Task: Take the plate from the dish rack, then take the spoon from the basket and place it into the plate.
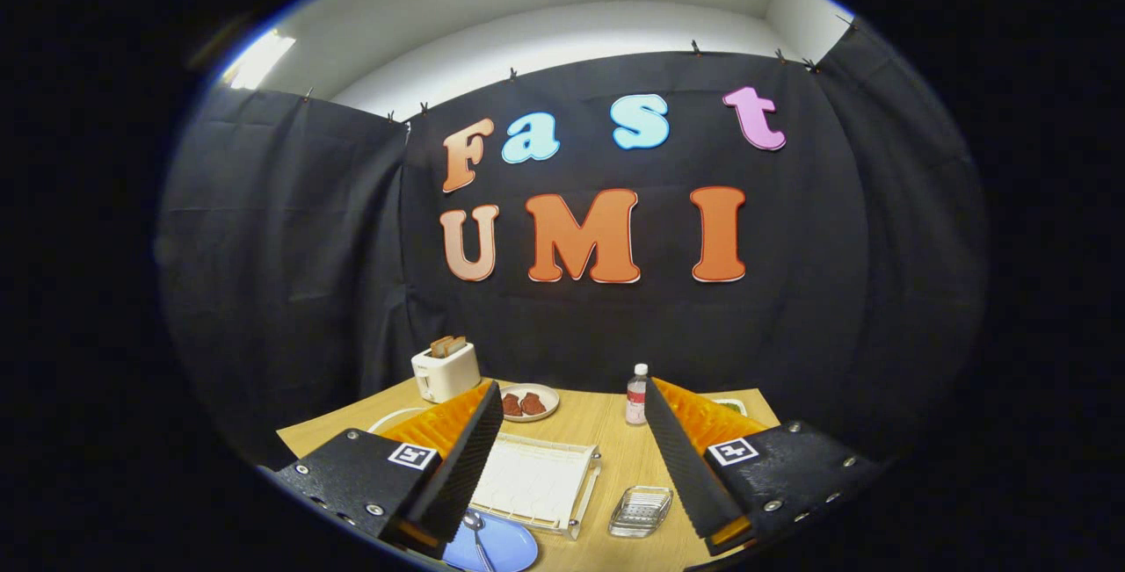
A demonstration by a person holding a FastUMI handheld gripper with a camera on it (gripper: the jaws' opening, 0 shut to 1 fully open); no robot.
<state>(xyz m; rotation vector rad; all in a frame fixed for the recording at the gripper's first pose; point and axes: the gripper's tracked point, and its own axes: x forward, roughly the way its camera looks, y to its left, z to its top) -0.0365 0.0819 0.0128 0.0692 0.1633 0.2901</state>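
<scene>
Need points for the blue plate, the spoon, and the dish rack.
blue plate [505,546], gripper view, bare face beside the spoon.
spoon [474,522], gripper view, bowl end, lying on the plate.
dish rack [536,480], gripper view, middle of its white slatted top, between the open fingers of the hand-held gripper [571,453].
</scene>
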